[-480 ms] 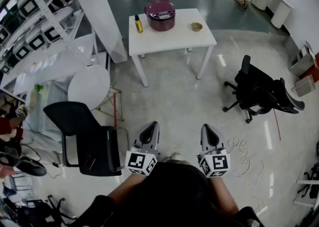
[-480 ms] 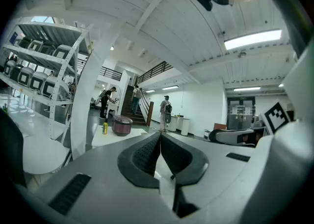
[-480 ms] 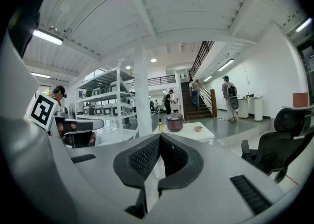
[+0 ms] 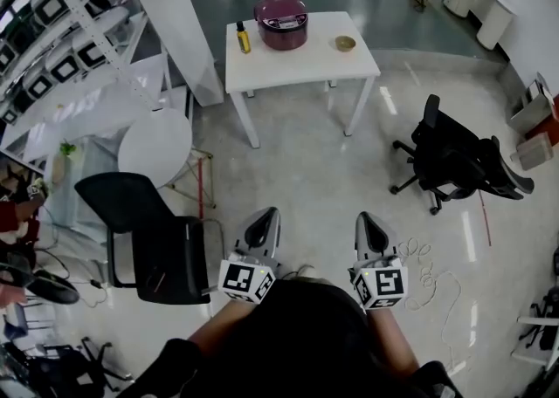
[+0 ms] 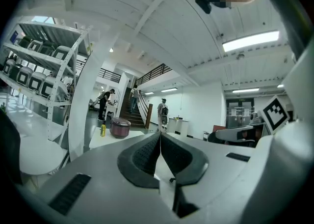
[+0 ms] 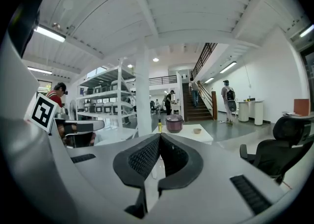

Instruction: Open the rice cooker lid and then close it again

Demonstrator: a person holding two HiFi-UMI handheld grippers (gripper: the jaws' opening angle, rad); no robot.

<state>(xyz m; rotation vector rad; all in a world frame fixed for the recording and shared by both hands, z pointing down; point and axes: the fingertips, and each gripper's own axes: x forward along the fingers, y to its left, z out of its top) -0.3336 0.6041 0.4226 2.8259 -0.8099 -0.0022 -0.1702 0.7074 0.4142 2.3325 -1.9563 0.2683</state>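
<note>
Sitting on the white table (image 4: 301,69): rice cooker (image 4: 281,23), round, dark red, lid down, at the table's far edge and well apart from both grippers.
Table position: far side of the floor, straight ahead of the person.
Bottle (image 4: 243,40): yellow, upright, just left of the rice cooker.
Bowl (image 4: 345,44): small, tan, right of the rice cooker and apart from it.
Left gripper (image 4: 268,216): held low in front of the person, pointing toward the table; jaws pressed together along their whole length, nothing between them.
Right gripper (image 4: 364,218): beside the left one, pointing the same way; jaws fully closed, holding nothing.
Black chair (image 4: 144,239): on the floor, just left of the left gripper.
Office chair (image 4: 454,161): black, on wheels, at the right, nearer the person than the table.
Round table (image 4: 155,147): white, beyond the black chair, at the left.
Shelves (image 4: 52,30): white metal rack along the far left, stocked with rows of like items too small to identify.
Cable (image 4: 428,278): pale, looped on the floor, just right of the right gripper.
</note>
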